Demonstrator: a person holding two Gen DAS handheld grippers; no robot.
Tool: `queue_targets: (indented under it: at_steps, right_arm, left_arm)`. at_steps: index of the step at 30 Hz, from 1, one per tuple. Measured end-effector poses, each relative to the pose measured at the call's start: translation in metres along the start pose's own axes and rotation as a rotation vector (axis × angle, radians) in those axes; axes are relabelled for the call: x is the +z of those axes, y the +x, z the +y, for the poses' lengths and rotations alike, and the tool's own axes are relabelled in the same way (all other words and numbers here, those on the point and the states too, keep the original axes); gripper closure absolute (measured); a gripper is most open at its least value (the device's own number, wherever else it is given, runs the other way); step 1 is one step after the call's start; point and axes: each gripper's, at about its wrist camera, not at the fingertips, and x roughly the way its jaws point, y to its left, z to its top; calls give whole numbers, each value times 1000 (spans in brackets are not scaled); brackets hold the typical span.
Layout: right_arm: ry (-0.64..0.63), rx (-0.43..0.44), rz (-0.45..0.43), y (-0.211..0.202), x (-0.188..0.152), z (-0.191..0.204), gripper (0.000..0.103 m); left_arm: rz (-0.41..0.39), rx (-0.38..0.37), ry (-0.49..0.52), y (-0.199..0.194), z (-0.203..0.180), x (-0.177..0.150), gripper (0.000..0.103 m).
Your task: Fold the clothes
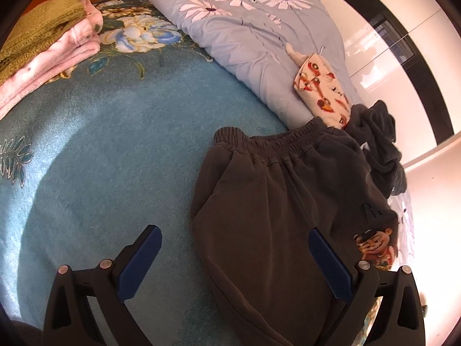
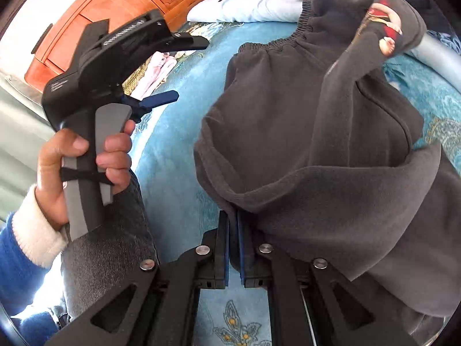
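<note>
Dark grey sweatpants with an elastic waistband and a cartoon print lie on a blue floral bedspread. My left gripper hovers open above them, one blue pad over the bedspread and the other over the cloth. In the right wrist view the pants are lifted and doubled over on themselves. My right gripper is shut on a fold of their edge. A hand holds the left gripper at the left, open and off the cloth.
Folded green and pink clothes are stacked at the far left. A daisy-print quilt lies at the back, with a white printed garment and a dark crumpled one beside it. A carved wooden headboard stands behind.
</note>
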Motion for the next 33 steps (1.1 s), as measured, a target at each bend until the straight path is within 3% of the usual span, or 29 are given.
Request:
queue_targets:
  at_steps: [5, 11, 15, 18, 23, 24, 26, 29, 33]
  right_arm:
    - [21, -5, -19, -7, -9, -4, 97]
    - [-1, -58, -36, -15, -12, 2, 94]
    - [16, -71, -65, -39, -14, 1, 80]
    - [69, -123, -116, -68, -12, -9, 73]
    - [370, -184, -230, -114, -29, -70, 72]
    - [445, -160, -260, -119, -33, -81, 72]
    - [573, -104, -309, -120, -31, -100, 72]
    - [697, -41, -335, -107, -10, -121, 72]
    - [729, -65, -282, -88, 13, -139, 72]
  left_arm:
    - [103, 34, -28, 23, 7, 0, 0]
    - [209, -36, -142, 45, 21, -4, 1]
    - [242, -72, -191, 52, 27, -7, 5]
    - [264, -84, -223, 58, 32, -9, 17]
    - [269, -44, -222, 60, 33, -13, 37]
    - [266, -40, -209, 59, 31, -13, 44]
    - [265, -35, -205, 57, 32, -15, 80]
    - [250, -70, -251, 51, 40, -17, 91]
    - [185, -109, -259, 35, 40, -16, 95]
